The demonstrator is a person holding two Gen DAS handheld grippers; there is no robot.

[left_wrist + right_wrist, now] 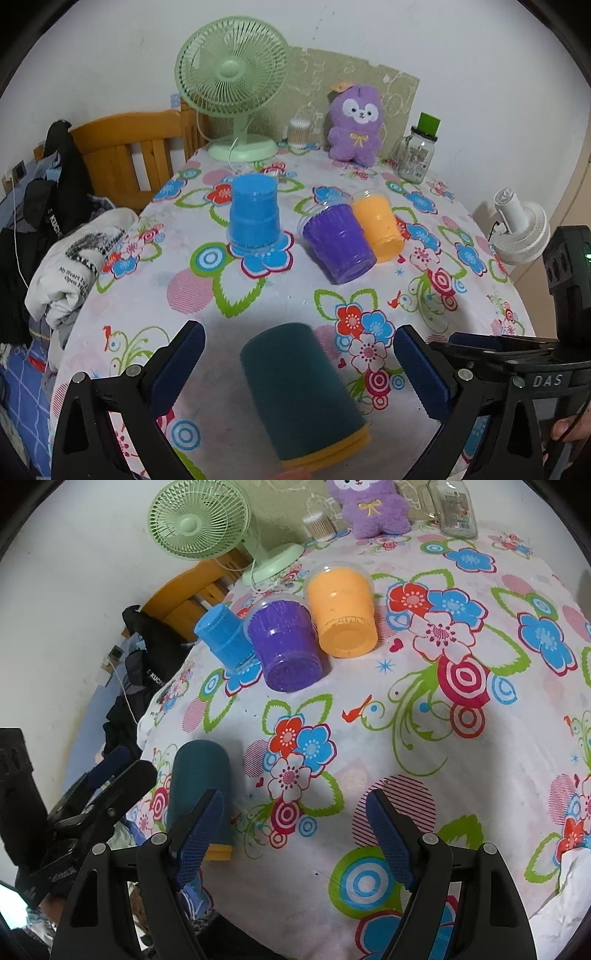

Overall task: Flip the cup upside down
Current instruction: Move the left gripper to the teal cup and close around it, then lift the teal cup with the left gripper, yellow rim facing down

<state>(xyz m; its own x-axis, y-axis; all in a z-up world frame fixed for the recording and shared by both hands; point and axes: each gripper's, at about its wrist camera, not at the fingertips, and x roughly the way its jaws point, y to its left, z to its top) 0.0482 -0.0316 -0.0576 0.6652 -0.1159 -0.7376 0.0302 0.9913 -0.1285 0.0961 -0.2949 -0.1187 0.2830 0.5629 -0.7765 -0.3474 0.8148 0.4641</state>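
Flowered tablecloth [207,314] covers a table pushed up to a white wall, with a wooden bed frame and heaped clothes off its left edge. Nearest the cameras, the teal cup [301,387] stands mouth-down on the cloth with a yellow rim at its foot, so it looks already inverted. The left gripper [299,369] hangs over it with its blue-padded jaws spread wide, one on either side of the cup and clear of it. The right gripper [295,834] is just right of the teal cup, also wide and holding nothing, with only cloth between its pads.

Beyond the teal cup, the purple cup [338,245] and the orange cup [376,227] lie on their sides, touching, bases toward the cameras; the blue cup [254,216] stands mouth-down left of them. These look like thin, light plastic: stiff enough to pinch across the middle of the wall, but smooth and tapered, so likely to squirt out or roll if squeezed near the rim. Each appears sleeved in a clear outer cup, though I cannot tell for sure.

Farthest from the teal cup, by the wall, stand a green desk fan [232,85], a purple plush toy [356,125] and a glass jar [415,155]. The teal cup's rim is partly hidden by the right gripper's finger [201,830] in the right wrist view.
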